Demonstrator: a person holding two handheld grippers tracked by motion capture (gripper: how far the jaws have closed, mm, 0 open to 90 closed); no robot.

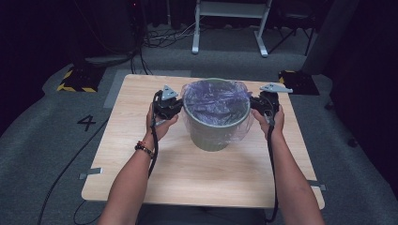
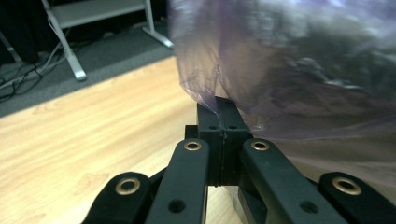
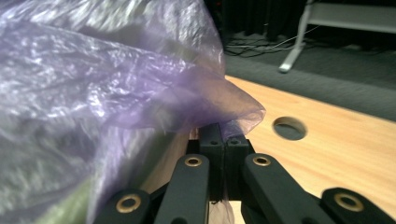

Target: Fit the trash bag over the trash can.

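A grey-green bin [image 1: 213, 133] stands mid-table, lined with a thin purple plastic bag [image 1: 215, 101] whose edge hangs over the rim. My left gripper [image 1: 174, 105] sits against the bin's left side. In the left gripper view its jaws are pressed together on the bag's edge [image 2: 205, 95], and the film stretches up and to the right. My right gripper [image 1: 256, 104] is at the bin's right side. In the right gripper view its jaws are closed on a fold of the bag [image 3: 233, 109], which drapes over them from the left.
The wooden table [image 1: 141, 164] has bare room in front of the bin. A round hole [image 3: 289, 128] in the tabletop lies just beyond my right gripper. Cables trail from both grippers toward the front edge. A white frame [image 1: 230, 28] stands on the grey floor behind.
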